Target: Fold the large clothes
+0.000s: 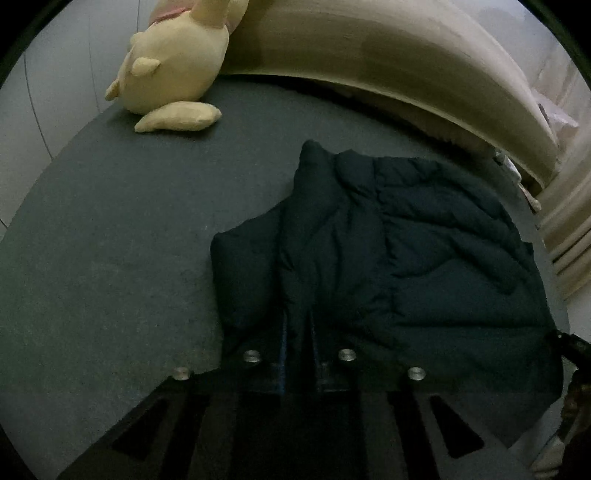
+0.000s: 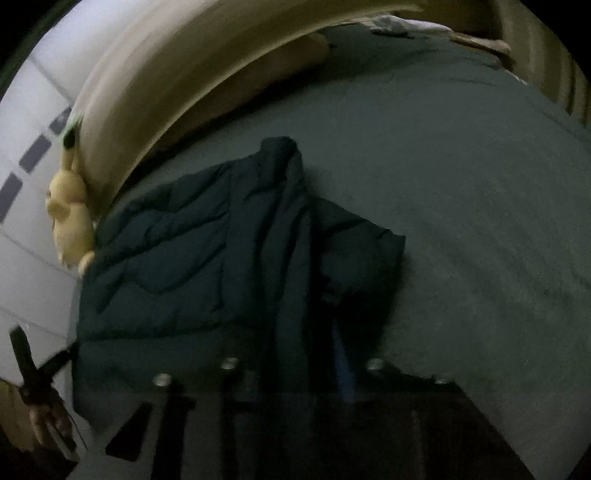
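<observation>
A dark navy quilted jacket (image 1: 424, 258) lies folded on a bed with a dark grey sheet (image 1: 110, 258). In the left wrist view my left gripper (image 1: 297, 321) is shut on a ridge of the jacket's near edge, and fabric bulges up between the fingers. In the right wrist view the jacket (image 2: 166, 258) spreads to the left, and my right gripper (image 2: 301, 354) is shut on a thick fold at its near right side. The collar end (image 2: 277, 147) points away from me. Both grips sit on the near hem, one at each side.
A yellow plush toy (image 1: 173, 66) (image 2: 70, 221) leans on the beige headboard (image 1: 369, 48) at the bed's far corner. Pale floor tiles (image 1: 37, 110) lie beyond the bed's edge. A hand with the other gripper (image 2: 33, 387) shows at lower left. Pale cloth (image 2: 395, 22) lies far off.
</observation>
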`<state>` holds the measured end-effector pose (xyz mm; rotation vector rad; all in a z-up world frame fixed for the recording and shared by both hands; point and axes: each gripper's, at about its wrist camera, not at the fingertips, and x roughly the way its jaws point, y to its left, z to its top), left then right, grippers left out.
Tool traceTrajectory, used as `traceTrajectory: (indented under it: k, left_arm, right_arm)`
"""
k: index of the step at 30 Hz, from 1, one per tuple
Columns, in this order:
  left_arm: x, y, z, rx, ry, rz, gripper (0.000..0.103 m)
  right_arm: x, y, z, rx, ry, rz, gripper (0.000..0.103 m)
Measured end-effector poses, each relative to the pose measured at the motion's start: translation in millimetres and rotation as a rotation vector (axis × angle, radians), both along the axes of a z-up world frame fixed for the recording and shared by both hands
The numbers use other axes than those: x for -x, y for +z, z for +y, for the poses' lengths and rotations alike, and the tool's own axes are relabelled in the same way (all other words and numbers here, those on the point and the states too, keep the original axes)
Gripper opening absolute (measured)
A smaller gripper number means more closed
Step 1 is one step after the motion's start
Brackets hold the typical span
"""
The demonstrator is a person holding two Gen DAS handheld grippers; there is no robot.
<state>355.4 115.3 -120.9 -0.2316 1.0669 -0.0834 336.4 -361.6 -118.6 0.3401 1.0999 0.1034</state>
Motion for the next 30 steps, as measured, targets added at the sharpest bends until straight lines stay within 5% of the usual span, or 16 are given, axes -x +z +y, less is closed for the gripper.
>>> traceTrajectory:
  k: [4,6,12,13,14,15,18,25,30]
  left_arm:
    - [8.0,2.8,0.9,-0.022,0.021,-0.032,0.006]
    - [8.2,-8.1,3.2,-0.015,0.036,0.000,0.006]
    - [11.6,-7.4,-4.2,-0.066,0.055,0.004,0.008]
    - [12.5,-4.7,-2.2,-0.054,0.062,-0.003,0.008]
    - [13.9,-1.6,0.8,-0.037,0.069,-0.014,0.009]
    - [15.8,1.5,3.3,-0.029,0.075,-0.019,0.018]
    - [25.8,12.2,6.6,-0.042,0.080,-0.046,0.050]
    - [39.5,29.4,1.7,-0.095,0.039,-0.106,0.052]
    - [48.2,29.3,6.8,-0.102,0.037,-0.126,0.065]
  right_arm:
    - [8.3,20.6,13.3,0.121,0.032,-0.081,0.011]
    - [3.2,3.3,16.7,0.167,0.030,-0.043,0.011]
    - [-1.6,-8.9,14.1,0.106,-0.034,-0.032,0.023]
    - [0.7,-6.5,7.5,0.060,-0.044,-0.036,0.042]
    - [2.9,-4.7,2.0,0.028,-0.058,-0.037,0.083]
    - [7.8,-1.0,-5.5,-0.006,-0.089,-0.052,0.094]
    - [17.4,9.9,-17.6,-0.042,-0.137,-0.114,0.095]
    - [32.2,-0.3,-51.1,-0.127,-0.219,-0.078,0.095]
    - [37.0,-15.2,-61.1,-0.155,-0.242,-0.059,0.095]
